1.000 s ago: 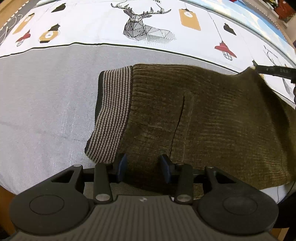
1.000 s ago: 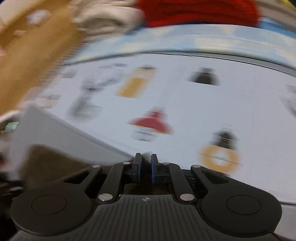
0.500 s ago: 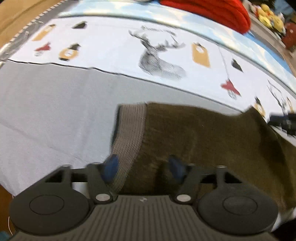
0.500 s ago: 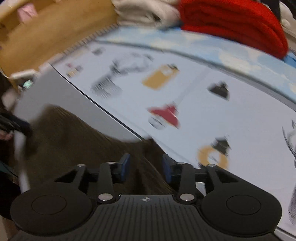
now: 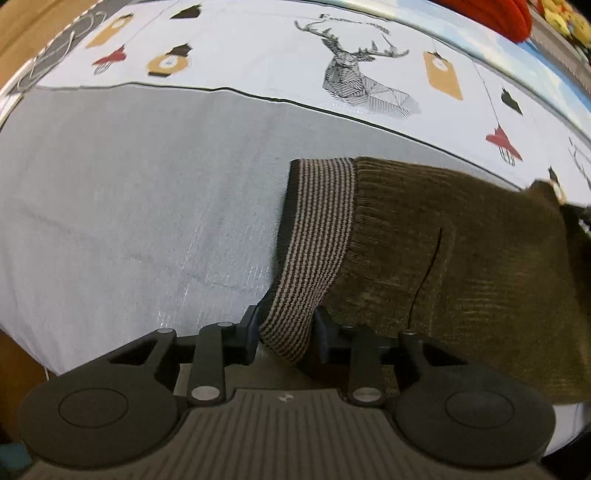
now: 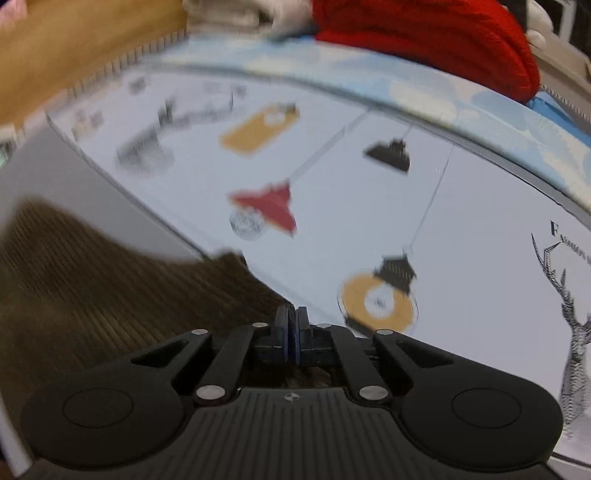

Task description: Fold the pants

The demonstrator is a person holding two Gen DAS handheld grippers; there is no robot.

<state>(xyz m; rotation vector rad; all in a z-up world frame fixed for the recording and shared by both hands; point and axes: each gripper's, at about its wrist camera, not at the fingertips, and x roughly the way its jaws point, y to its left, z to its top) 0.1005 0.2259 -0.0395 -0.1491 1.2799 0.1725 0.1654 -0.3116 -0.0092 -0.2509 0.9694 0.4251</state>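
Note:
The dark olive ribbed pants (image 5: 461,266) lie on the grey part of the bed sheet (image 5: 129,206). Their striped brown waistband (image 5: 314,240) points left. My left gripper (image 5: 286,332) is open, with its fingers on either side of the near waistband corner, which rises between them. My right gripper (image 6: 292,326) is shut on the far edge of the pants (image 6: 129,288), at the fabric's corner. The right gripper also shows at the right edge of the left wrist view, dark and blurred.
The sheet's white half (image 5: 258,62) carries deer, lamp and tag prints. A red blanket (image 6: 424,40) and pale folded cloth (image 6: 236,14) lie at the far side. A wooden board (image 6: 74,48) stands at the left. The bed's near edge (image 5: 22,347) is close.
My left gripper moved left along the near edge from the pants' middle to the waistband corner. My right gripper opened, dropped onto the pants' far corner and shut on it.

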